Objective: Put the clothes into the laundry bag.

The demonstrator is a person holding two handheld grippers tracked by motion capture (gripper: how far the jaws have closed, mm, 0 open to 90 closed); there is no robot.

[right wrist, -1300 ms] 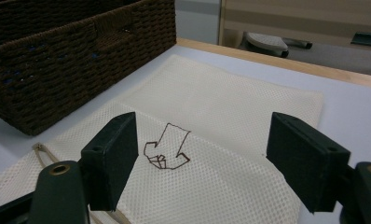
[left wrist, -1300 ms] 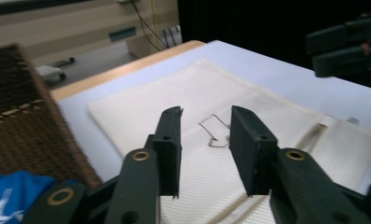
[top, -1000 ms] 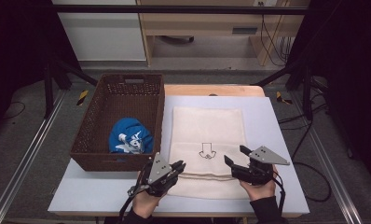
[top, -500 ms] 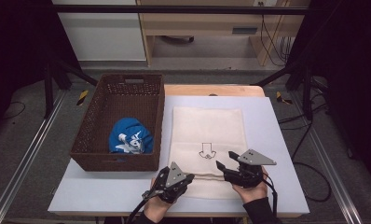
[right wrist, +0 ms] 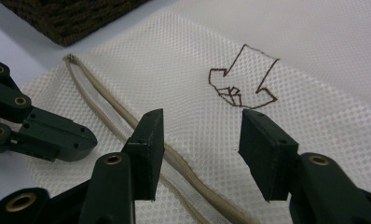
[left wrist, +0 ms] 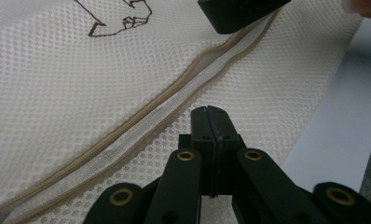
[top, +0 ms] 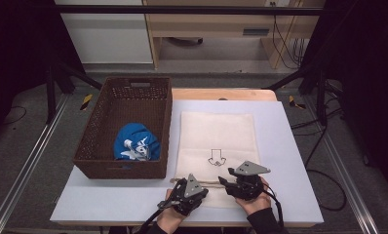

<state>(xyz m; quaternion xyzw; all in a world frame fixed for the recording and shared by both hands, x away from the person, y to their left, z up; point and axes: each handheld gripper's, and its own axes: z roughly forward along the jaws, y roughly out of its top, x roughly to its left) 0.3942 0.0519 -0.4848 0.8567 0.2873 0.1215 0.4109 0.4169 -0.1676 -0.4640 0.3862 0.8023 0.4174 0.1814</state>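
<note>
Left gripper (top: 200, 185), jaws pressed together, seems to pinch the mesh laundry bag (top: 216, 141) just below its zipper (left wrist: 141, 119), likely to anchor the cloth on the worktop (top: 289, 161). Right gripper (right wrist: 197, 149) has just been closing, jaws half spread over the mesh beside the zipper, not yet gripping. Left of the bag, a blue garment (top: 136, 141) waits in the basket (top: 92, 141).

Two black hand-held tools, left tool (top: 198, 186), right tool (top: 227, 182), brass-coloured rivets on linkage arms, grey three-cornered top plates, trailing black cables, dark sleeves
</note>
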